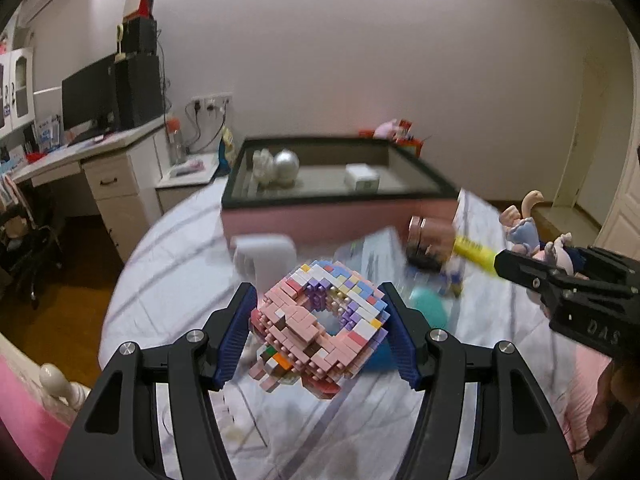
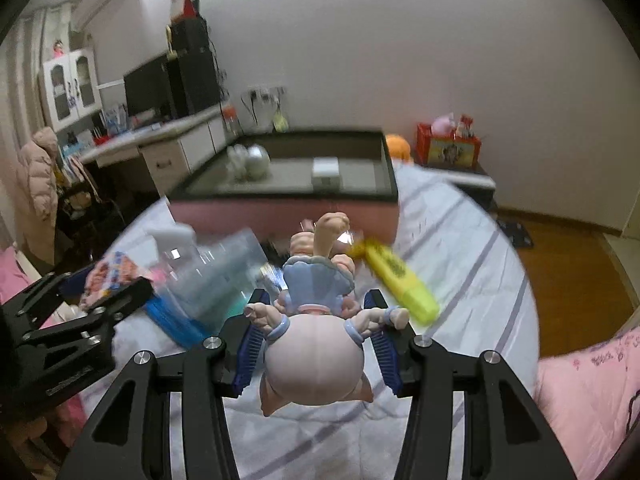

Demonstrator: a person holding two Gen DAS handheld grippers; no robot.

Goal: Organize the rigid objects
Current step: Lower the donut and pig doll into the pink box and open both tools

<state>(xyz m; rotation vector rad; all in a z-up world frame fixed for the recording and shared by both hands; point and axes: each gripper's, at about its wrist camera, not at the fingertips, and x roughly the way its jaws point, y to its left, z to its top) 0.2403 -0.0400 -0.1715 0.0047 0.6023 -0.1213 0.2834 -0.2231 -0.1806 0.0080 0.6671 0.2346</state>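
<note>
We had 2 loads up at once. Our left gripper (image 1: 318, 330) was clamped on the brick-built donut (image 1: 320, 322), both blue pads pressing its flanks, the ring tilted with its hole facing up and toward the camera, clear of the striped bedsheet (image 1: 168, 280). Our right gripper (image 2: 316, 338) was closed on the doll figurine (image 2: 316, 320), the pads squeezing it around the hips; its long axis ran straight out along the fingers, with its legs and blue skirt pointing away from us.

What the coming move turned on, we judged, was the pink storage box (image 1: 332, 216): it stood straight ahead of both grippers, beyond the clutter on the bed, its dark rim higher than the sheet. From the left wrist view it looked nearer the donut; the right gripper sat off to the right. A yellow tube (image 2: 400, 284) and a clear plastic container (image 2: 224, 276) lay between us and the box, so both loads probably needed to travel over them.
</note>
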